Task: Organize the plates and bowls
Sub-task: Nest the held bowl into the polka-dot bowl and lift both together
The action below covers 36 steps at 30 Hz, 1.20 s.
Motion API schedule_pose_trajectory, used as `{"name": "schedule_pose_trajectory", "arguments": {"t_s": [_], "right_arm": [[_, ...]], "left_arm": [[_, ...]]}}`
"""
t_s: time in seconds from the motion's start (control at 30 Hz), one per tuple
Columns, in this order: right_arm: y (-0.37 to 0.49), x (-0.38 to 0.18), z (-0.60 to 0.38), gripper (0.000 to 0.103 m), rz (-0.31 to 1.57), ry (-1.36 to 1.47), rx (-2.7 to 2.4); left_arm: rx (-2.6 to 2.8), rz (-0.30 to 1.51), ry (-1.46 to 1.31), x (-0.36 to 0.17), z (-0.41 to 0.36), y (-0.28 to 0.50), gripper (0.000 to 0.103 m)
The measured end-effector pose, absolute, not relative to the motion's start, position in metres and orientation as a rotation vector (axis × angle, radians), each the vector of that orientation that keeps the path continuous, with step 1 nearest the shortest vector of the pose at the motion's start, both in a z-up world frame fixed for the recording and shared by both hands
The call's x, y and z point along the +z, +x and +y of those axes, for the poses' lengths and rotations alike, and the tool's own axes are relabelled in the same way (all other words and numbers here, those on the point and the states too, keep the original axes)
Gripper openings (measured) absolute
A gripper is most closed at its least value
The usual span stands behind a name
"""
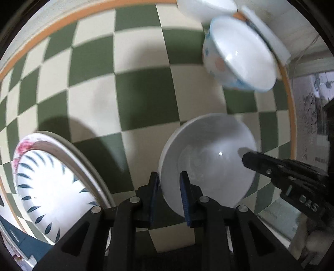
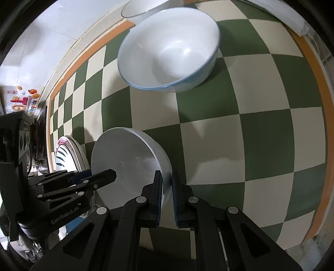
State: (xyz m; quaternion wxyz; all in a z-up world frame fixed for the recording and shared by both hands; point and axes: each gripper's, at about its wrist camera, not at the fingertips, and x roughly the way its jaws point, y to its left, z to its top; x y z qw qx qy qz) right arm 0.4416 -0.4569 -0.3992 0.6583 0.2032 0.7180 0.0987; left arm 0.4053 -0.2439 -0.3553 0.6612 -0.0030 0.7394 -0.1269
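Observation:
A plain white bowl [image 1: 210,158] is low over the green-and-cream checked tablecloth [image 1: 137,98], gripped from both sides. My left gripper [image 1: 169,177] is shut on its left rim, one blue pad outside the wall and one inside. My right gripper [image 2: 166,174] is shut on the opposite rim of the same bowl [image 2: 125,162]. Each gripper shows in the other's view, the right gripper [image 1: 249,159] reaching over the bowl's far edge and the left gripper [image 2: 104,175] at the left rim. Whether the bowl's base touches the cloth I cannot tell.
A bowl with a blue and orange pattern [image 1: 240,54] stands further back, with another white bowl [image 1: 206,8] behind it. At the left, a blue-leaf plate [image 1: 48,187] lies stacked on a pink-flowered plate [image 1: 23,146]. An orange border [image 1: 292,116] edges the cloth.

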Motion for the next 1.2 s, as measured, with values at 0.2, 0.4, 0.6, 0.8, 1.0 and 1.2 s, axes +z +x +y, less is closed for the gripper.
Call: {"name": "schedule_pose_trajectory", "arguments": {"t_s": [0.2, 0.4, 0.6, 0.8, 1.0, 1.2], "right_arm": [[0.455, -0.364, -0.491, 0.053, 1.515, 0.528, 0.244], [0.492, -0.338, -0.53, 0.066, 1.391, 0.546, 0.17], [0.529, -0.371, -0.547, 0.066, 1.435, 0.621, 0.145], [0.543, -0.405, -0.542, 0.04, 1.483, 0.642, 0.148], [0.544, -0.414, -0.538, 0.013, 1.475, 0.634, 0.107], [0.544, -0.407, -0.529, 0.012, 1.475, 0.602, 0.084]], "left_arm": [[-0.296, 1.489, -0.063, -0.293, -0.243, 0.437, 0.036], [-0.302, 1.486, -0.082, -0.301, -0.262, 0.494, 0.036], [-0.304, 1.562, -0.081, -0.336, -0.284, 0.531, 0.036], [-0.336, 1.64, -0.091, -0.374, -0.298, 0.54, 0.026], [-0.376, 1.629, -0.086, -0.37, -0.305, 0.535, 0.02], [-0.381, 1.604, -0.048, -0.357, -0.308, 0.532, 0.02]]}}
